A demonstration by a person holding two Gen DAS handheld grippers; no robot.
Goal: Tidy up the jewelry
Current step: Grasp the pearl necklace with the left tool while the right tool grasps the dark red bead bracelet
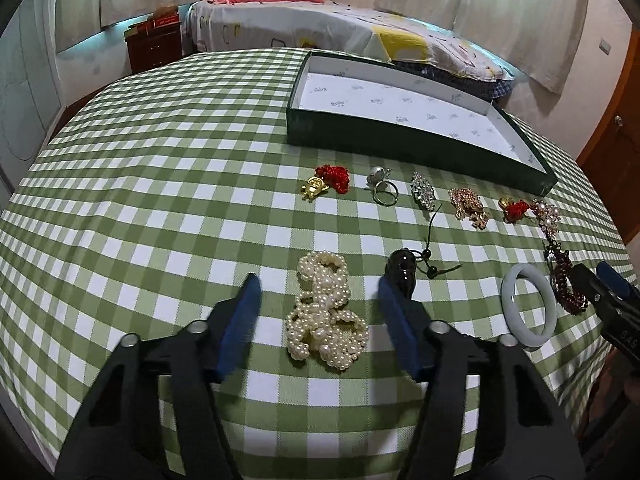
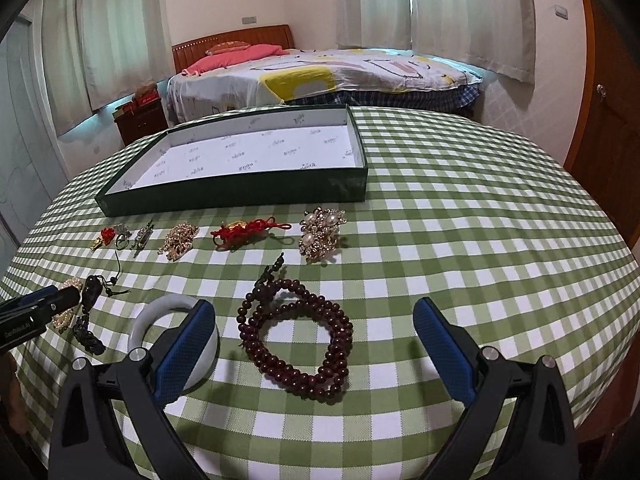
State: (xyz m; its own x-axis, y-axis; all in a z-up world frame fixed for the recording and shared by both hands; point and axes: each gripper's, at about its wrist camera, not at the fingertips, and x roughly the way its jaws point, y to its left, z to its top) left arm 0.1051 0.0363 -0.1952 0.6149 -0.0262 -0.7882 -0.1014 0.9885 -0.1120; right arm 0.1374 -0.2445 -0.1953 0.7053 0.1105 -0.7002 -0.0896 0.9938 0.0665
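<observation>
Left gripper (image 1: pixel 318 302) hangs wide open with nothing in it, its 2 blue pads flanking the pearl bracelet heap (image 1: pixel 326 312) on the checked tablecloth (image 1: pixel 160 200). Right gripper (image 2: pixel 314 330) is just as wide and just as empty, bracketing the dark red bead bracelet (image 2: pixel 298 340), with the left pad crossing in front of the white jade bangle (image 2: pixel 148 320). Beyond both sits the row of small pieces, and at the far side the green tray (image 1: pixel 420 156), white lining bare, so nothing looks sorted yet.

The step looks like a first pick on each side. My call: come straight down, centre the pads over the bulk of the coil and close slowly so no loop spills out, because a loose strand will likely trail and snag a neighbour. On the right, keep that left pad off the bangle.

Only the left view shows the pearls whole, plus the ring (image 1: pixel 385 193) and the black pendant (image 1: pixel 402 276) beside the right pad. Only the right view lays the bead coil open and shows the pearl brooch (image 2: pixel 322 232) and red knot charm (image 2: pixel 248 232) clearly
</observation>
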